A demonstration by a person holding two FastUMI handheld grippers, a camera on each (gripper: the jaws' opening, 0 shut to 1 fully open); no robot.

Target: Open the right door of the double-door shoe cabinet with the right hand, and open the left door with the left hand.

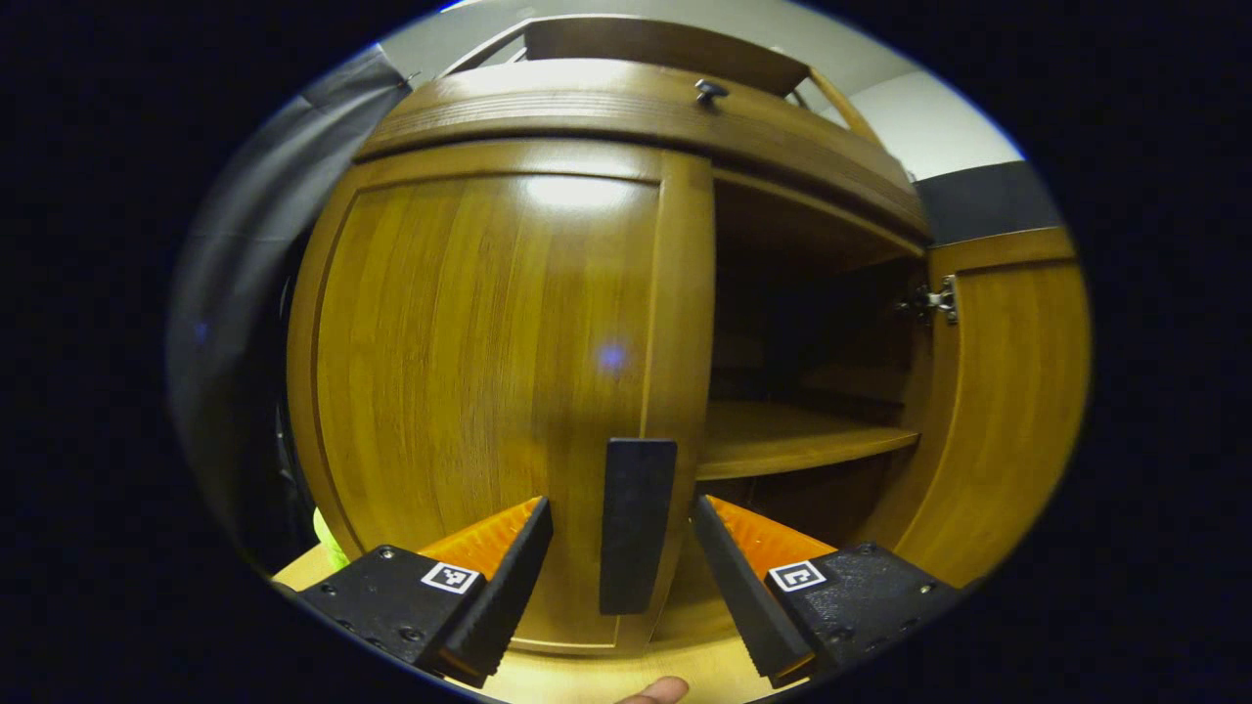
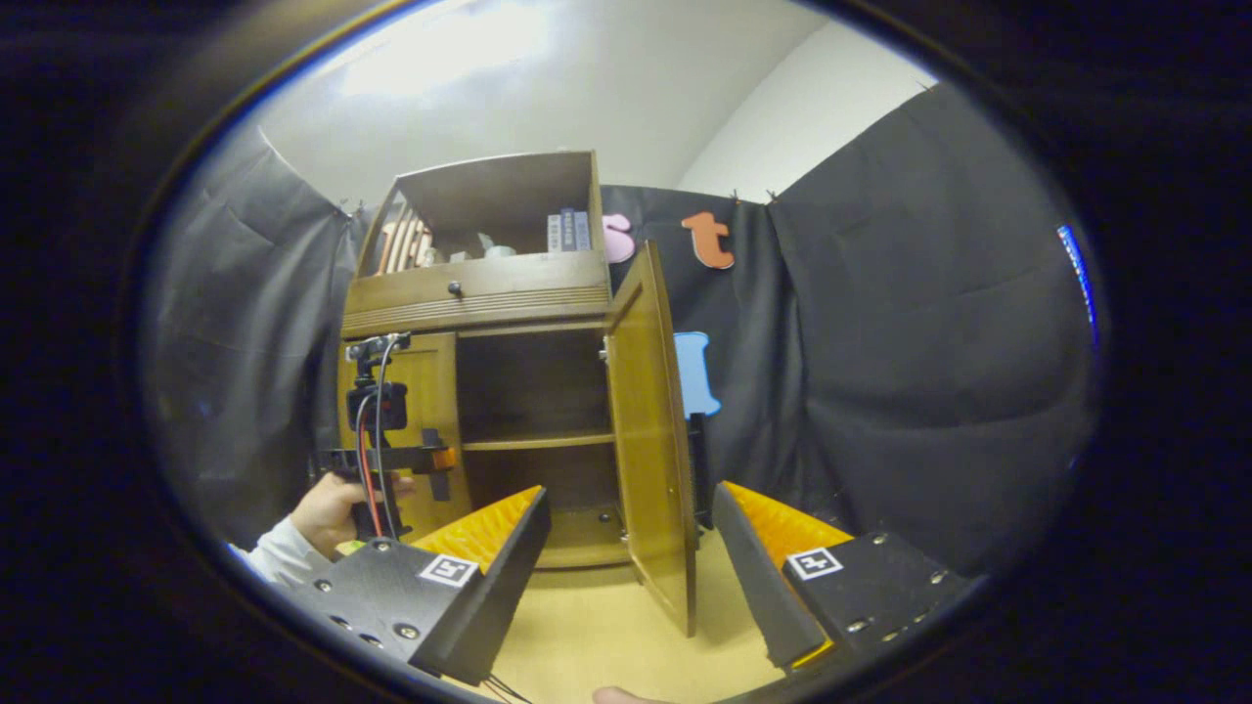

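- My left gripper (image 1: 622, 548) sits close in front of the left door (image 1: 489, 391) of the shoe cabinet (image 1: 626, 108); my fingers (image 1: 509, 577) are spread wide, one on each side of the door's dark handle (image 1: 638, 523), not touching it.
- The handle is a flat bar standing upright, its long axis vertical, mounted along the door's right edge; the left door looks shut, its face towards me.
- The right door (image 1: 998, 411) stands swung out, hinge (image 1: 934, 301) showing at its upper inner edge, and the open half shows a shelf (image 1: 792, 440) with dark space above and below it.
- My right gripper (image 2: 631, 548) is held well back from the cabinet, fingers wide and holding nothing; the open right door (image 2: 650, 430) shows edge-on between them, farther off.
- In the right gripper view the other gripper (image 2: 391, 455) and the hand (image 2: 333, 513) holding it are at the left door, with a red cable hanging down.
- Above the doors is a drawer with a small knob (image 1: 710, 91), then an open top compartment (image 2: 489, 210) with books and small items too small to make out.
- The cabinet's deep interior is too dark to read.
- A light wooden floor (image 2: 597, 616) lies below the cabinet.
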